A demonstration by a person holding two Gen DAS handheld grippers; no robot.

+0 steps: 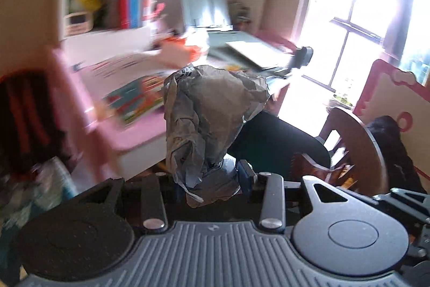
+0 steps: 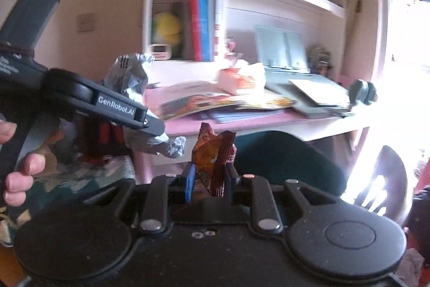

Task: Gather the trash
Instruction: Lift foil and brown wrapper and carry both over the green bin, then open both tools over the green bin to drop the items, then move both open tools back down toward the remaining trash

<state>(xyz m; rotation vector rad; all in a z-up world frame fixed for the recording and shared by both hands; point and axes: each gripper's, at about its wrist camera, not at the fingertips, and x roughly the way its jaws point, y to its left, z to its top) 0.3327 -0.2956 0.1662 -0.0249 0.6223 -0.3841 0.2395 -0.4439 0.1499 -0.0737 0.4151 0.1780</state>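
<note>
A: Blur everywhere on the left wrist view. The pink desk (image 1: 139,131) and its books smear into streaks, and titles can't be read. Still, the left tongs (image 1: 215,176) are pinching a crumpled silver wrapper (image 1: 212,112), which rises in front of the lens and hides the middle of the desk.

B: From the right wrist view it's sharper. Right tongs (image 2: 208,179) are clamped on a crinkled brown-and-orange snack wrapper (image 2: 212,160), held up in the air in front of the desk edge. The blue pads (image 2: 190,183) show only partly, as the foil covers them.

A: And the left tool crosses that frame at the left edge?

B: Yes, with fingers of a hand (image 2: 18,174) on its handle, cut off by the frame. The silver wrapper pokes out above and below its arm; the grip point itself is hidden there. The window is blown out white.
</note>
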